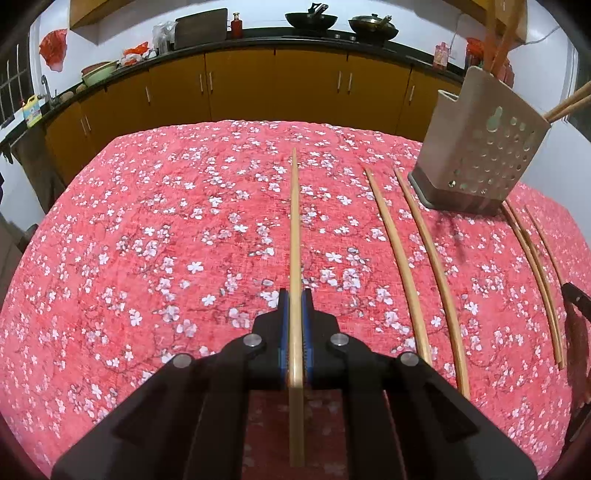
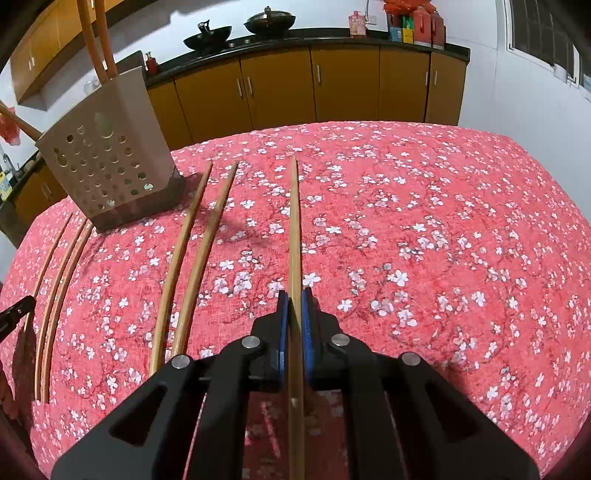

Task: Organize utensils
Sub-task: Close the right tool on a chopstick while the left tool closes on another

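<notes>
The left tool (image 1: 294,295) is pinching one chopstick (image 1: 294,221) between its blue pads; the stick runs forward from the jaws over the surface. The right tool (image 2: 294,295) is likewise pinching its own chopstick (image 2: 294,229), pads pressed against both sides of it.

The perforated beige utensil holder (image 1: 484,147) is the landmark. In the left wrist view it stands on a dark base to the right of the held stick. Two loose chopsticks (image 1: 417,258) lie between the held stick and the holder's base, side by side and apart from each other. More chopsticks (image 1: 535,266) extend from the holder's near right corner toward the camera, close together. The tip of the other tool (image 1: 576,295) shows at the right edge, nearer the camera than the holder.

The right wrist view shows the opposite side: the holder (image 2: 107,155) stands to the left of the held stick, with two loose chopsticks (image 2: 192,251) between them and a further group (image 2: 59,277) beyond the holder's left near corner. This view alone shows a window (image 2: 543,33) on the right wall. Chopsticks already stand in the holder, projecting from its top (image 2: 96,37).

The surface is covered by a red cloth with white blossoms (image 1: 147,240). Behind the holder runs a dark kitchen counter over yellow cabinet doors (image 1: 240,85), carrying two black woks (image 1: 312,18), a cutting board (image 1: 201,27) and a red bottle (image 1: 236,24).
</notes>
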Action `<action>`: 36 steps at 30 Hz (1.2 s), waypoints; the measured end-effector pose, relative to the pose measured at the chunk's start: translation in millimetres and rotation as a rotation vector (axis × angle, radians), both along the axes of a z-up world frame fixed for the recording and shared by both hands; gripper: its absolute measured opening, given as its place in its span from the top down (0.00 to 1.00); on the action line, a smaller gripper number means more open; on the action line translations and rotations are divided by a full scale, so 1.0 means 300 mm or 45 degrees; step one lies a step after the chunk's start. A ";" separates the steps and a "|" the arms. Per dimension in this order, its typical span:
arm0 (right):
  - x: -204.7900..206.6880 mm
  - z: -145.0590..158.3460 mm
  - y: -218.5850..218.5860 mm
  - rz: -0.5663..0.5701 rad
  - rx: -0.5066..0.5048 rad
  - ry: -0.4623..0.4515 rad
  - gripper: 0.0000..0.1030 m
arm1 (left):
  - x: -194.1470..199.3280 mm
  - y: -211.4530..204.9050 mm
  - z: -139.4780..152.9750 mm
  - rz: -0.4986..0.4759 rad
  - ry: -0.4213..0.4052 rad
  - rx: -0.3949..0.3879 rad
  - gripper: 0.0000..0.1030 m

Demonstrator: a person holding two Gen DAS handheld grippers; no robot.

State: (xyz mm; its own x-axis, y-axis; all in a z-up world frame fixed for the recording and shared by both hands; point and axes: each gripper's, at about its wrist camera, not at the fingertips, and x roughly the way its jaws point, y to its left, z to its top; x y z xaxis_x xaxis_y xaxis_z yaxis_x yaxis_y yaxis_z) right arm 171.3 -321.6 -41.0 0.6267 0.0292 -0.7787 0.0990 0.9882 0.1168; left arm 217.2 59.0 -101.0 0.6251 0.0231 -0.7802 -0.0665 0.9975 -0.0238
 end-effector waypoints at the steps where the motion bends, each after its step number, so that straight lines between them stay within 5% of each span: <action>1: -0.004 0.000 -0.001 0.001 0.002 0.000 0.92 | -0.001 0.004 0.000 0.000 0.000 -0.002 0.91; 36: -0.128 0.014 0.004 0.035 -0.012 0.007 0.91 | -0.080 -0.010 0.012 -0.049 0.007 0.010 0.90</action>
